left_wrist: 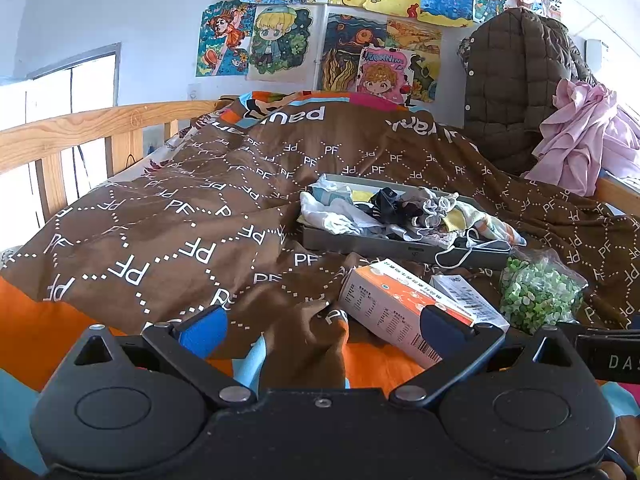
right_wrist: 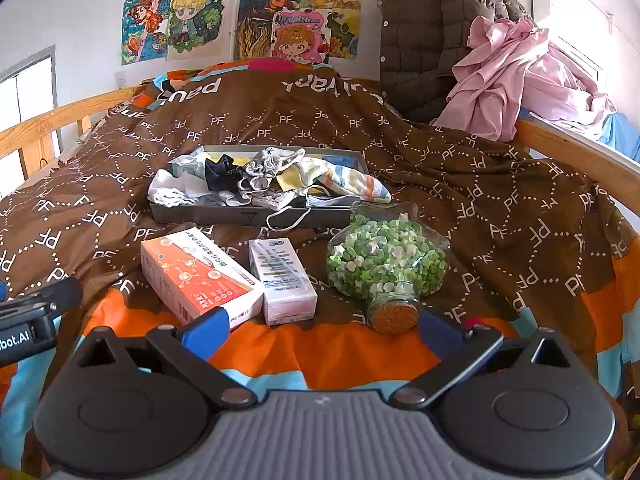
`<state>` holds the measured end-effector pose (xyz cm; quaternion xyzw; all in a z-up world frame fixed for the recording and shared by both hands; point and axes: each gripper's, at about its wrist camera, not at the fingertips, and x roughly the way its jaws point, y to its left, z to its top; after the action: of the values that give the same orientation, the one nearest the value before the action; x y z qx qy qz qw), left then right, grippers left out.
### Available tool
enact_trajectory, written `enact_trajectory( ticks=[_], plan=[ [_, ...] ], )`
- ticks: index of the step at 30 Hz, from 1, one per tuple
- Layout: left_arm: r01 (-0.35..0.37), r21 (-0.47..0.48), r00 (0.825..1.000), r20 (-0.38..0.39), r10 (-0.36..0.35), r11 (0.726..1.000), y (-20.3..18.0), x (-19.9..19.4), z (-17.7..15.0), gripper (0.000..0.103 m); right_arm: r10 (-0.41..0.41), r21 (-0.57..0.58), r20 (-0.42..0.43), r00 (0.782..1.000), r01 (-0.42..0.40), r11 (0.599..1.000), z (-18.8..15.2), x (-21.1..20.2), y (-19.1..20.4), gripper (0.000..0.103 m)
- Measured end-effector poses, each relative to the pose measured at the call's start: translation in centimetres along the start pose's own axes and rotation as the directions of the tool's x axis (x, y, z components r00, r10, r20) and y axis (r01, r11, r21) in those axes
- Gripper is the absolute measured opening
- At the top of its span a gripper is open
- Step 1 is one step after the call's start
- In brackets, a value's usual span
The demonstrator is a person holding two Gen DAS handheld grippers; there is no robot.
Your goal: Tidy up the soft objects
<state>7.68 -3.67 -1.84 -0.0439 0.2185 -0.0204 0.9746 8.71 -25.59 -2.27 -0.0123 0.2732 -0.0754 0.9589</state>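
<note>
Brown quilt (right_wrist: 460, 168) covers the bed in front of you, and on it sits a shallow grey tray (right_wrist: 256, 216) heaped with socks and small cloths (right_wrist: 256, 178), a mask strap spilling over its near wall; that heap lies straight ahead of both grippers, beyond the orange box (right_wrist: 196, 272), the tissue pack (right_wrist: 282, 280) and the corked jar (right_wrist: 386, 264). The tray's long axis runs across your view. Your right gripper (right_wrist: 320, 332) faces it squarely and looks the nearer, though the fisheye makes that hard to judge; your left gripper (left_wrist: 320, 328) sees it off to the right. Both pairs of fingers are spread wide, holding and touching nothing.
</note>
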Motion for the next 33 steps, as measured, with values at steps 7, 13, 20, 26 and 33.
enact_trajectory(
  ticks=[7, 13, 20, 26, 33],
  plan=[
    [0.001, 0.001, 1.000, -0.003, -0.001, 1.000, -0.06, 0.04, -0.09, 0.102, 0.004, -0.002, 0.000, 1.000, -0.004, 1.000, 0.00, -0.04, 0.18, 0.103],
    [0.001, 0.001, 1.000, -0.003, -0.001, 1.000, -0.06, 0.04, -0.06, 0.102, 0.006, -0.003, -0.001, 1.000, -0.006, 1.000, 0.02, -0.03, 0.19, 0.103],
    [0.000, 0.001, 1.000, -0.004, 0.000, 1.000, -0.01, 0.00, -0.08, 0.102, 0.006, -0.004, -0.001, 1.000, -0.006, 1.000, 0.03, -0.01, 0.17, 0.103],
    [0.000, 0.002, 1.000, -0.004, 0.000, 1.000, -0.06, 0.01, -0.05, 0.102, 0.006, -0.003, -0.001, 1.000, -0.006, 1.000, 0.03, -0.01, 0.19, 0.103],
    [0.000, 0.002, 1.000, -0.004, 0.000, 1.000, -0.05, -0.01, -0.04, 0.102, 0.006, -0.003, -0.002, 1.000, -0.006, 1.000, 0.03, 0.01, 0.15, 0.103]
  ],
)
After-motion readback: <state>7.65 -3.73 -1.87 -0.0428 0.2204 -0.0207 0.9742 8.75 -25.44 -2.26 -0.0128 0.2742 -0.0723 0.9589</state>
